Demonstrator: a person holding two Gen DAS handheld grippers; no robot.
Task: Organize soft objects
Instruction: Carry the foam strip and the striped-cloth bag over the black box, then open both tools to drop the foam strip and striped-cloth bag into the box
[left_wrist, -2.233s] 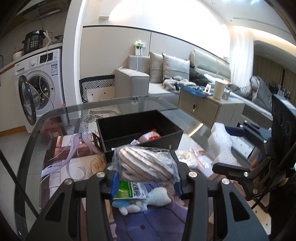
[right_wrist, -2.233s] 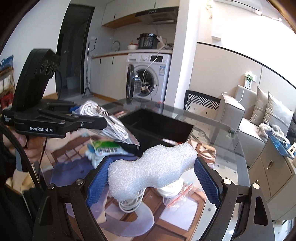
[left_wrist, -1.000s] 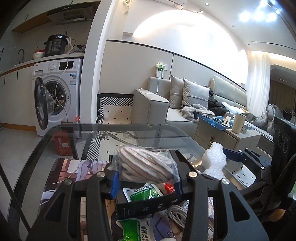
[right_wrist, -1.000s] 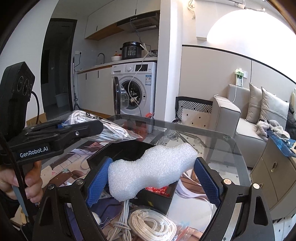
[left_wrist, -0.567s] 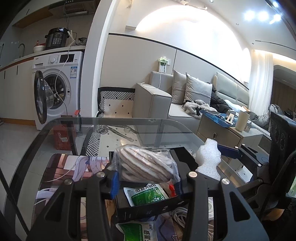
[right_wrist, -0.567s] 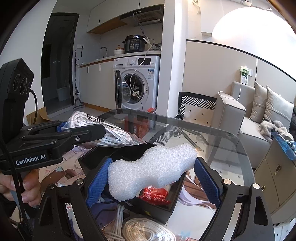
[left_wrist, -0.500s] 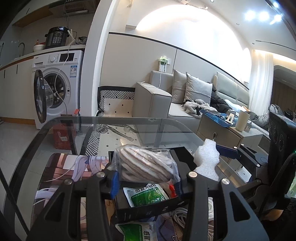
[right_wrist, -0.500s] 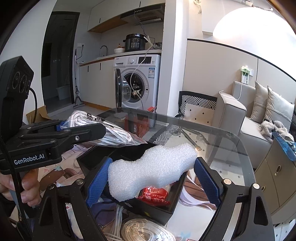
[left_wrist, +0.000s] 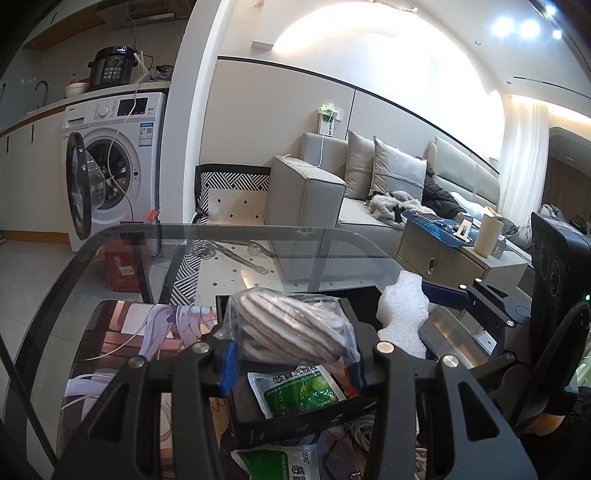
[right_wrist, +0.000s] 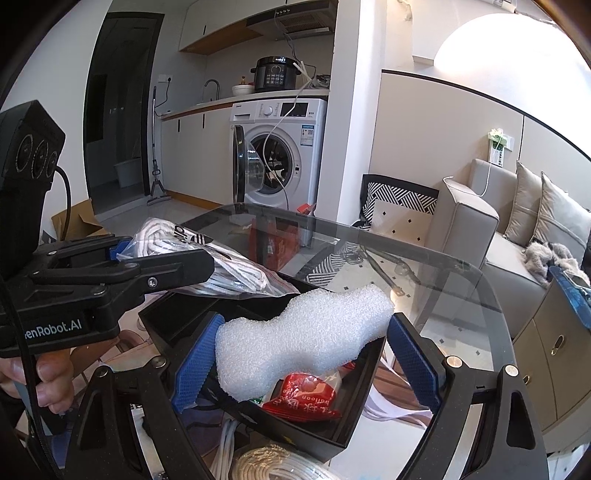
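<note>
Glass worktop (left_wrist: 110, 251) carrying a black bin (right_wrist: 343, 428) toward its far edge, with a green packet (left_wrist: 299, 387) and a red packet (right_wrist: 303, 397) inside. Right claw (right_wrist: 303, 347) clamped wide on a white foam chunk (right_wrist: 295, 343) just over the bin. Left claw (left_wrist: 291, 363) pinched narrow on a clear bag of coiled cord (left_wrist: 288, 328), also over the bin.

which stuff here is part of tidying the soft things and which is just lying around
Part of the job:
- clear bag of striped rope, held in the left claw
- white foam piece, held in the right claw
- black open bin
- green sachet and red balloon packet in the bin

Lying about:
- white coiled cable
- white washing machine
- grey sofa
</note>
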